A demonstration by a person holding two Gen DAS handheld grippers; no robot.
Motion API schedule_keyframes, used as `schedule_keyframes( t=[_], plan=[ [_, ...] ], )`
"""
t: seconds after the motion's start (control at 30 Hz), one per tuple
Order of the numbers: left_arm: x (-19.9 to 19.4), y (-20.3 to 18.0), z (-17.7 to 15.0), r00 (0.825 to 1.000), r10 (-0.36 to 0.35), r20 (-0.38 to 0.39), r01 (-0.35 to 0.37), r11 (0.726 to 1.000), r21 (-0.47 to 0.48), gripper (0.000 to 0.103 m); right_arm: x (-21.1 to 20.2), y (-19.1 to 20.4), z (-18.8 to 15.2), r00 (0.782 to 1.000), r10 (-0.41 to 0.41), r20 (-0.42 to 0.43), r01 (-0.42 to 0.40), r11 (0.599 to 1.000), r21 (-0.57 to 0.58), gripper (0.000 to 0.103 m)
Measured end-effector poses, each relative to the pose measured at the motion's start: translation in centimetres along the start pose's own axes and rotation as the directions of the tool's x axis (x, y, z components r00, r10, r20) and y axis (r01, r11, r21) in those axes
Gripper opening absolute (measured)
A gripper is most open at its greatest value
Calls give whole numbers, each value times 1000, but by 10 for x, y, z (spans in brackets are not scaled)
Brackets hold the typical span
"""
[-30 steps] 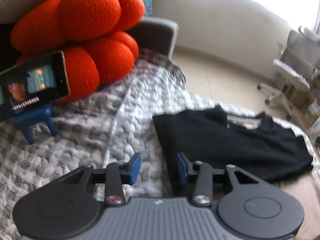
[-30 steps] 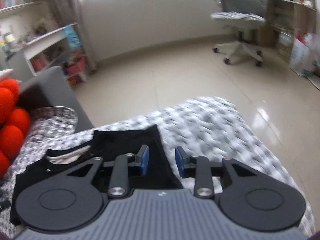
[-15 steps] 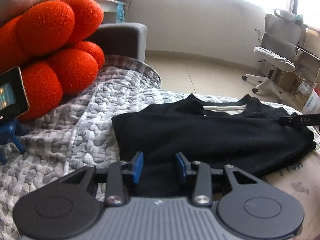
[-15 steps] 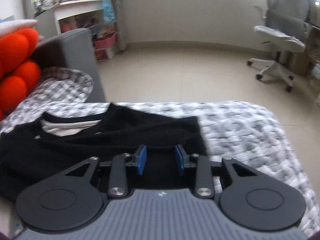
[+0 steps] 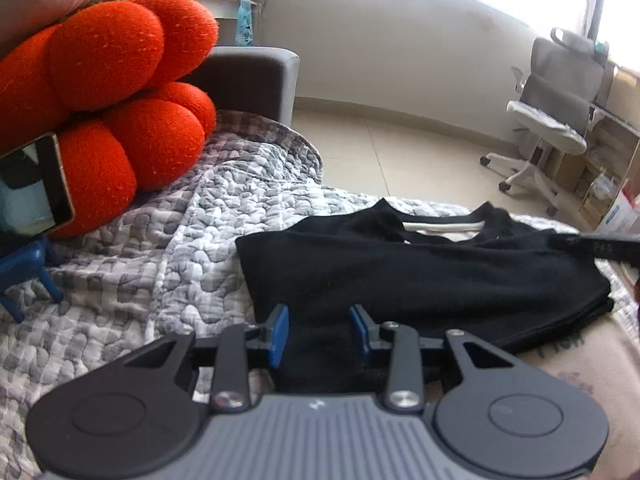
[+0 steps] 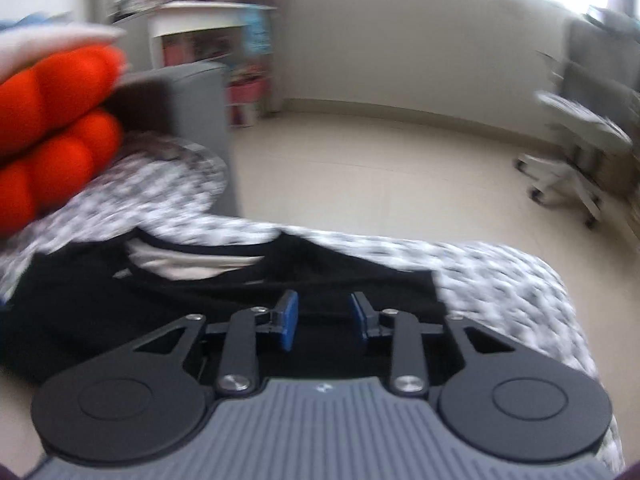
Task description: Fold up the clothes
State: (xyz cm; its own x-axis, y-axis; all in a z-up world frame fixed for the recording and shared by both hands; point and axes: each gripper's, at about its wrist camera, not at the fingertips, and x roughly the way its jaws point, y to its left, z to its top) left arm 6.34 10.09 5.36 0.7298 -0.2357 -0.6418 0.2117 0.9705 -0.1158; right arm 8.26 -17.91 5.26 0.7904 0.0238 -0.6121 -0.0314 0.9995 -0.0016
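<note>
A black T-shirt lies folded on the grey patterned quilt, its white-lined collar at the far side. My left gripper is open and empty, hovering over the shirt's near left corner. In the right wrist view the same shirt lies ahead, blurred. My right gripper is open and empty over the shirt's near right part. A dark bar, part of the right gripper, shows at the right edge of the left wrist view.
An orange knitted cushion sits at the left with a phone on a blue stand before it. A grey sofa arm is behind. An office chair stands on the tiled floor at right.
Both grippers swung toward the shirt: the left one turned right from the quilt onto its left corner, the right one turned left onto its right part. Both stayed open.
</note>
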Motion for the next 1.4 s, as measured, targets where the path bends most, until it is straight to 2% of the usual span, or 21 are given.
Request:
schedule_keyframes(
  t=[0.07,0.17,0.3,0.43,0.53,0.63,0.73,0.8,0.9,0.93,1.0,1.07,1.27,1.33,1.4],
  plan=[
    [1,3,-4,1000,1,-13,-1,1000,3,36,3,13,-2,998,35,-47,-37,999,-31,34],
    [8,3,-9,997,54,-49,-52,998,38,38,15,29,-9,986,69,-154,-80,994,-68,34],
    [2,10,-6,996,46,-78,-47,999,-4,38,10,34,-11,992,17,-124,-34,990,-137,38],
    [-10,28,-4,997,14,-81,-23,994,-107,38,-6,35,-6,994,64,-86,-74,990,-122,38],
    [-12,44,-5,996,3,-87,-21,977,-210,38,-1,48,-12,987,81,-141,-103,983,-154,38],
    [-13,51,-8,995,-41,-93,14,960,-278,37,4,60,-17,976,94,-195,-131,974,-185,38],
    [-14,51,-9,993,-67,-92,36,952,-304,37,0,65,-17,984,80,-158,-114,970,-215,39],
    [-14,44,-10,994,-54,-97,25,960,-280,37,-9,66,-14,988,85,-127,-111,971,-210,39],
    [-18,33,-7,997,22,-75,-36,980,-195,37,-20,72,-13,984,144,-102,-163,962,-218,39],
    [-19,30,-7,997,41,-69,-52,984,-171,37,-22,75,-14,981,163,-107,-183,958,-220,39],
    [-16,29,-9,995,55,-81,-66,988,-143,37,-12,80,-20,973,156,-171,-192,956,-221,39],
    [-15,27,-9,993,74,-87,-84,989,-118,38,-2,84,-27,973,121,-198,-170,953,-251,39],
    [-29,20,-5,994,106,-5,-106,990,-90,37,-15,84,-18,977,155,-147,-185,958,-220,39],
    [-34,18,-3,993,116,22,-114,990,-81,36,-13,85,-18,973,165,-161,-196,959,-202,39],
    [-41,11,-3,993,92,68,-88,994,-63,36,-7,87,-21,972,146,-183,-184,961,-207,38]
  ],
)
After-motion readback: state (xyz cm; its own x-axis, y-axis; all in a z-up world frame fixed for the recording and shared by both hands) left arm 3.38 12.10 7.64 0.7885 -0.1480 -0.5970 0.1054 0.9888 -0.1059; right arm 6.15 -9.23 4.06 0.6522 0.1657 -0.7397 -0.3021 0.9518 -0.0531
